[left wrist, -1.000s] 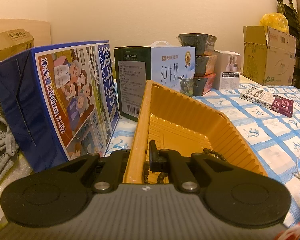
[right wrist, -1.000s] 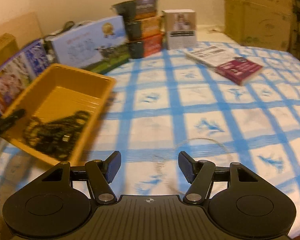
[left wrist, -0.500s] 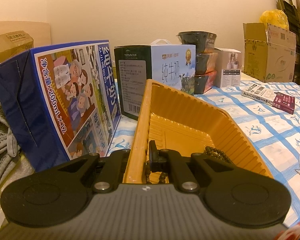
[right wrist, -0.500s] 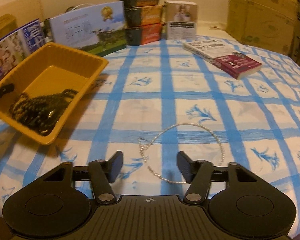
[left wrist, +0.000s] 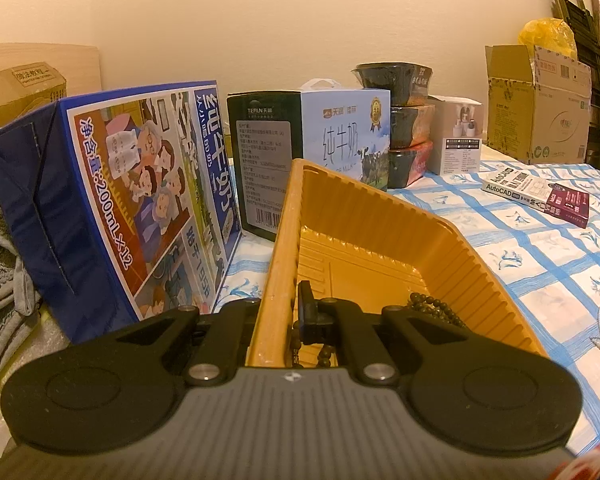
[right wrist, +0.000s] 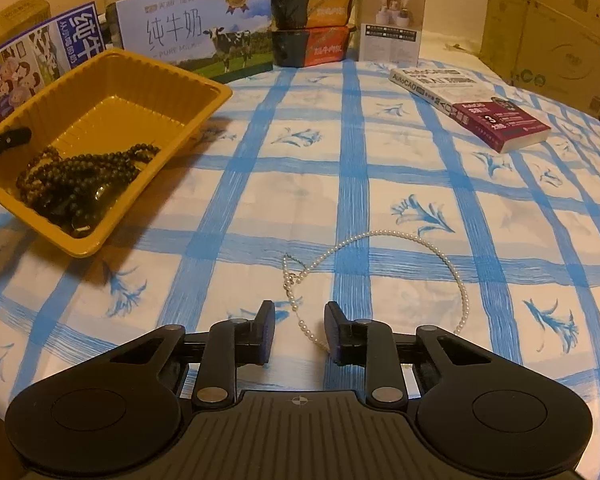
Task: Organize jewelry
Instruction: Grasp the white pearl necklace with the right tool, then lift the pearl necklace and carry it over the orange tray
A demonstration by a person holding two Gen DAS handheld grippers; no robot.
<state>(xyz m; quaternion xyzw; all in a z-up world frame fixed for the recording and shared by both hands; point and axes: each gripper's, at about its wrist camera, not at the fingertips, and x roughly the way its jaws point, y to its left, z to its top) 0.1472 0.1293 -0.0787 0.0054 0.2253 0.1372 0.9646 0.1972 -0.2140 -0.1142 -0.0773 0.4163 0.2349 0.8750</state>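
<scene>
My left gripper (left wrist: 282,308) is shut on the near left wall of a yellow plastic tray (left wrist: 380,216), one finger inside and the other outside. Several dark bead strings (left wrist: 432,308) lie in the tray's near end. In the right wrist view the tray (right wrist: 148,60) sits at the left with the dark beads (right wrist: 80,176) heaped in it, and the left gripper's fingertip (right wrist: 4,144) shows at its rim. A white pearl necklace (right wrist: 380,234) lies looped on the blue-checked cloth. My right gripper (right wrist: 300,320) is low over it, its jaws closing with the strand's near end between them, untouched by the pads.
Two milk cartons (left wrist: 112,184) (right wrist: 196,28) stand behind the tray. Stacked food bowls (right wrist: 312,12) and a small white box (right wrist: 392,24) stand at the back. A book (right wrist: 472,100) lies at the right, cardboard boxes (right wrist: 560,28) beyond it. Grey towels (left wrist: 0,248) lie at the far left.
My right gripper has sunk toward the pearl necklace and its jaws have narrowed around the strand's end. The left gripper and the tray have kept still.
</scene>
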